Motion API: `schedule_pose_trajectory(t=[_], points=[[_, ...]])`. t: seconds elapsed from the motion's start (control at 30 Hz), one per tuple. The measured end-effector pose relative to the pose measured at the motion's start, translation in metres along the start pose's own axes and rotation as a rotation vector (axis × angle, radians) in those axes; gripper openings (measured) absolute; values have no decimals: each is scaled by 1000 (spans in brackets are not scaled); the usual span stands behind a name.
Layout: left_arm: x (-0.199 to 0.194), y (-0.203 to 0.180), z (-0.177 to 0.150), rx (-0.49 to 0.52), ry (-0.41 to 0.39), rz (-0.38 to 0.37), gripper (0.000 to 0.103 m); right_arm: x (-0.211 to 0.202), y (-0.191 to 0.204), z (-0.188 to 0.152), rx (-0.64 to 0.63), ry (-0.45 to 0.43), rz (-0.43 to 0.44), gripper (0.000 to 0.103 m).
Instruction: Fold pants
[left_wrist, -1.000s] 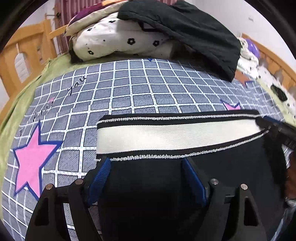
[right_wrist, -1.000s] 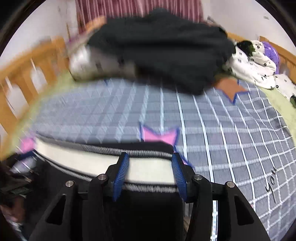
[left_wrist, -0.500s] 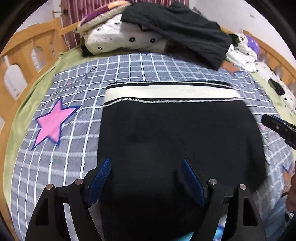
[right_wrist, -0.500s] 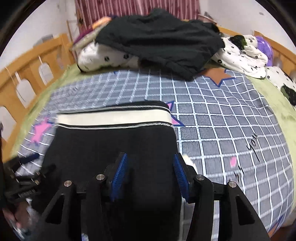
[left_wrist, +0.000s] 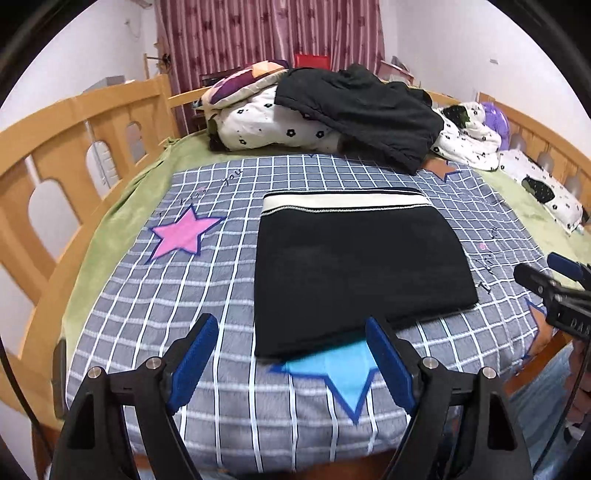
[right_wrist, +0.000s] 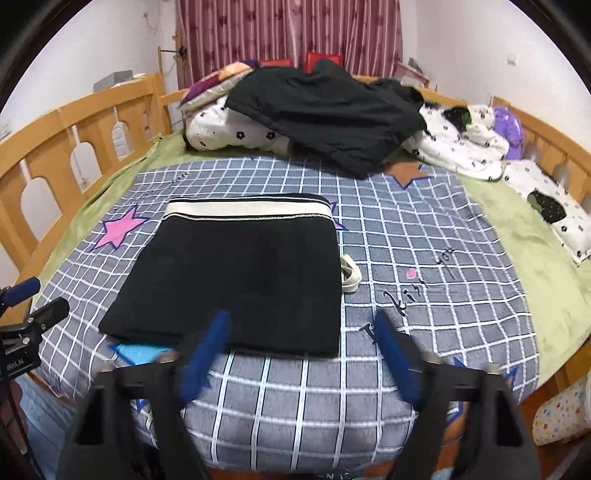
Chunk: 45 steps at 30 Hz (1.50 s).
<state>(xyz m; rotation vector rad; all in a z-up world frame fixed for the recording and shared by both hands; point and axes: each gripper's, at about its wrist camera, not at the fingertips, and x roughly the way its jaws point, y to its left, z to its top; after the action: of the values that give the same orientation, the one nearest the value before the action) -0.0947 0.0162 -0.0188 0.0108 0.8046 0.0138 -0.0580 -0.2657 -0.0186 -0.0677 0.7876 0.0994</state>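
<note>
Wooden rails (left_wrist: 74, 122) enclose a bed covered by a grey checked blanket (left_wrist: 155, 295) printed with pink and blue stars. Piled bedding (left_wrist: 258, 118) and a dark garment (left_wrist: 362, 107) are heaped at the far end. Black pants (left_wrist: 354, 266), folded into a neat rectangle, are laid flat on the middle of the blanket, the cream waistband (left_wrist: 347, 202) at the far edge. Near the front edge of the pants, both tools are held above the blanket: the left gripper (left_wrist: 291, 363) is spread and opening, the right gripper (right_wrist: 303, 354) is opening wide; nothing is held between either pair of jaws.
</note>
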Motion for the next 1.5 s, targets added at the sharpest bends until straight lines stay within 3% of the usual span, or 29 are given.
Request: schedule_pose_trajectory(t=[0.13,0.6,0.7,1.5], points=[[-9,6,-14,-37,12,-12,81,-15,7,-17,-34,-28,-40,98],[-21,-1,-23,-31,-7,52,81,-30,6,-28,-2,-18,-32,98],[-22,-4,-23,-36,-2,23,81,-29,5,-29,-1,-9,-35,98],[-18,-8,-24,-21,10,41,81,-31,5,-28,-16,-17,-38,98]])
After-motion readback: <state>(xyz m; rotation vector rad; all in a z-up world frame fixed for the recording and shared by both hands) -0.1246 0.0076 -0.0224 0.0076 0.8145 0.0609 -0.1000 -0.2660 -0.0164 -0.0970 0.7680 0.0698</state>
